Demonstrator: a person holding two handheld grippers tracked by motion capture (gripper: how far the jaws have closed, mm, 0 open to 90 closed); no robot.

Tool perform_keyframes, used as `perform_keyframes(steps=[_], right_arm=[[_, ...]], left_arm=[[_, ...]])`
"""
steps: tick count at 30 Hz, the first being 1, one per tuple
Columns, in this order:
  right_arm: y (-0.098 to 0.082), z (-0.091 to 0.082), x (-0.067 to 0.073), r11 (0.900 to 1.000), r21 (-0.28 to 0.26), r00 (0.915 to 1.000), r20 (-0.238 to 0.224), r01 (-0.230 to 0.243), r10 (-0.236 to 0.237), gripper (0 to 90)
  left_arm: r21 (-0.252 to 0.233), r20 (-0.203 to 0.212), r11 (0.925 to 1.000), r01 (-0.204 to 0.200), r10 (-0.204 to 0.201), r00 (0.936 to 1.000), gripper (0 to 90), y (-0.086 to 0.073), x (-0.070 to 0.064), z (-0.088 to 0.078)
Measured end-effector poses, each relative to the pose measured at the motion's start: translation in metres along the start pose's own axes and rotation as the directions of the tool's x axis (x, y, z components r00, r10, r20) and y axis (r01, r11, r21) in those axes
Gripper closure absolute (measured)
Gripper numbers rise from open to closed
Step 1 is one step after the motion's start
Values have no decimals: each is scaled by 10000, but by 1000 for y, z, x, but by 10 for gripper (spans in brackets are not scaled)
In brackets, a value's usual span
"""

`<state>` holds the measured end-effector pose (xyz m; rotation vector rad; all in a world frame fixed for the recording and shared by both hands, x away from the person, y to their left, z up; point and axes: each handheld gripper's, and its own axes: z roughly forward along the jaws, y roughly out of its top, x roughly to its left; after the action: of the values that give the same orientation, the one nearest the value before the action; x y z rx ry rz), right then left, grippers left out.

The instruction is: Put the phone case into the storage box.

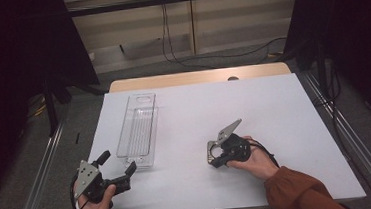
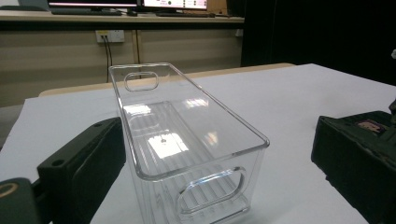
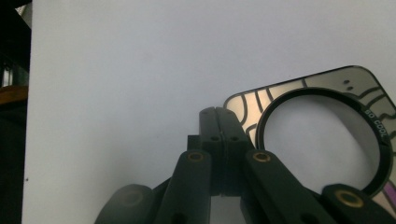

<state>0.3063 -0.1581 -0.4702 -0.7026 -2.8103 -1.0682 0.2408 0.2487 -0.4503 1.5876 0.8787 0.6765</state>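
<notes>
Your left gripper (image 1: 119, 161) is released, its jaws on either side of the near end of the clear bin (image 1: 137, 126), which sits on the left of the table (image 1: 254, 109). An off-centre squeeze could skew or tip the bin. Your right gripper (image 1: 211, 155) is clenched empty just beside a ringed plate (image 3: 327, 88) and could nudge it. The bin's long axis runs away from you.

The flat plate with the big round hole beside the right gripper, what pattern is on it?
Dark wavy lines on a pale, shiny plate with a black-rimmed round hole, best in the right gripper view.
</notes>
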Motion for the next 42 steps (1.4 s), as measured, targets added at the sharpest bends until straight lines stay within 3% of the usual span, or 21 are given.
perform_keyframes(steps=[16, 25, 42], right_arm=[[6, 3, -8, 9999, -39, 9996, 279, -95, 96, 900], [9, 3, -12, 9989, -104, 9971, 593, -466, 471, 900], [13, 6, -27, 9971, -235, 9954, 609, -724, 737, 900]], left_arm=[[-55, 33, 10000, 70, -69, 10000, 31, 0, 0, 0], [-12, 44, 10000, 16, -16, 10000, 31, 0, 0, 1], [41, 37, 10000, -17, 17, 10000, 31, 0, 0, 2]])
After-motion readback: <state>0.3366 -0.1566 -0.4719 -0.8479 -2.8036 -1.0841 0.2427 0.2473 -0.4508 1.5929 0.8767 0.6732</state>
